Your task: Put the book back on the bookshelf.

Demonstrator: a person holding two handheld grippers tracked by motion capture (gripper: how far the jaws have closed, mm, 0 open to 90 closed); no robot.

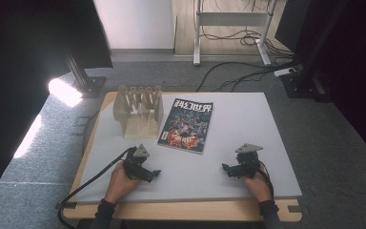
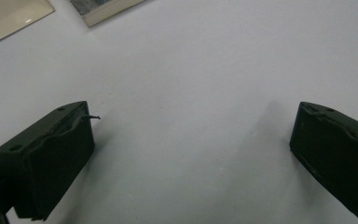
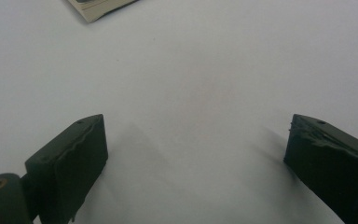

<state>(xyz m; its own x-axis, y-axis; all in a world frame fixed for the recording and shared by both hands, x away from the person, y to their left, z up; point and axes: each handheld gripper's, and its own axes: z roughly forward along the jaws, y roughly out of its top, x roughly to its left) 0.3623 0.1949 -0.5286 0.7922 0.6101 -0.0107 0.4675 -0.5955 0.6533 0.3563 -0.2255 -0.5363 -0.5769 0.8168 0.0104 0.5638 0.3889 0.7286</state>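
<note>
My left tool (image 1: 156,173) and right tool (image 1: 224,168) rest low on the grey worktop (image 1: 248,129), both with jaws wide apart and empty. Ahead between them the magazine (image 1: 186,125) lies flat; just left of it stands the wooden rack (image 1: 139,110).

High view: looks forward and down from above your side, takes in whole table (image 1: 248,124) and floor beyond. Left gripper view: rides your left gripper (image 2: 191,154), sits low and close over tabletop. Right gripper view: same on right gripper (image 3: 196,158). All three share magazine (image 1: 186,125); gripper views catch just its corner at top.
</note>
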